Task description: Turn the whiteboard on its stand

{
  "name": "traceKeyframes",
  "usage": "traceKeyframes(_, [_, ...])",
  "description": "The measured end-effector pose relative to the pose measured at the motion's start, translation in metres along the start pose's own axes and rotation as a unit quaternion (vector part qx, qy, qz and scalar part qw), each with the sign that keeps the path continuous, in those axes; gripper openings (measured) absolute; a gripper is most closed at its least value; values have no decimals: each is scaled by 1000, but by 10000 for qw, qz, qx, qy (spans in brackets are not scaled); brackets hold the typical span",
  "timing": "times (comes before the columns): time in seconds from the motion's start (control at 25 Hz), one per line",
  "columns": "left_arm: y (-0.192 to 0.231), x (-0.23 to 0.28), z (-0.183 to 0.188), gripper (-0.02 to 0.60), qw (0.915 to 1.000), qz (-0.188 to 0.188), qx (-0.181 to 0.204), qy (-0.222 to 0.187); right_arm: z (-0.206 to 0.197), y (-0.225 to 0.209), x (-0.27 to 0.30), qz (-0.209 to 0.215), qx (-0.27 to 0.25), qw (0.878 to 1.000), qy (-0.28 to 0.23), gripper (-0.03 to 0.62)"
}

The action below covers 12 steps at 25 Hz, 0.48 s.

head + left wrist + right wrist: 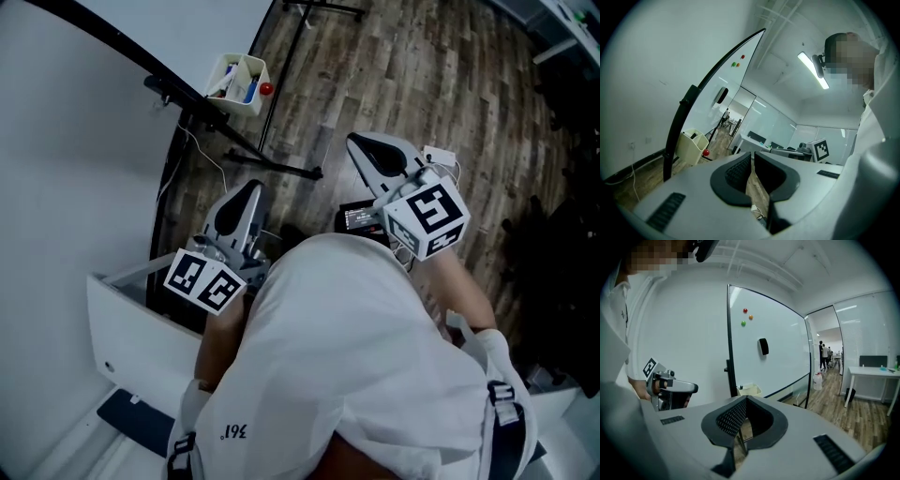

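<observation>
The whiteboard [780,350] stands upright on its stand, with three small magnets [746,317] and a black eraser [763,346] on its face. In the left gripper view it is almost edge-on, its black frame [701,86] curving up. From above, its top frame [141,58] runs across the upper left. My left gripper [251,190] is shut and empty, about a step short of the board. My right gripper [356,141] is also shut on nothing and points at the board's face. Neither touches the board.
A cream bin [239,82] with markers hangs by the board, a red ball [266,89] beside it. The stand's black foot [281,171] lies on the wood floor. A white cabinet [122,328] is at my lower left. A white desk [872,373] stands far right.
</observation>
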State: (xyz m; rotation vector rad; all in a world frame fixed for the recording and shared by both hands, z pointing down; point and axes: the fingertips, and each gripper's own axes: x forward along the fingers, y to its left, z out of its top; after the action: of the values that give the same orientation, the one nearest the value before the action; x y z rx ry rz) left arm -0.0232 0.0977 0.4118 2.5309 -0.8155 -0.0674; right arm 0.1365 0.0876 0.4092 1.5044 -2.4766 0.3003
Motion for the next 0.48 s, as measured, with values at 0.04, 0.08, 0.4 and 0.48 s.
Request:
traceKeyframes(0.04, [0, 0, -1, 29, 10000, -13, -5, 5, 0, 0, 0, -10, -16, 10000, 3, 26])
traceKeyframes(0.08, [-1, 0, -2, 29, 10000, -22, -14, 14, 0, 0, 0, -17, -30, 10000, 10, 26])
traceKeyframes(0.4, [0, 3, -8, 29, 9998, -92, -52, 139, -4, 3, 1, -51, -69, 10000, 49, 25])
traceKeyframes(0.48, [1, 4, -8, 29, 9998, -112, -52, 145, -4, 3, 4, -55, -96, 9999, 50, 25])
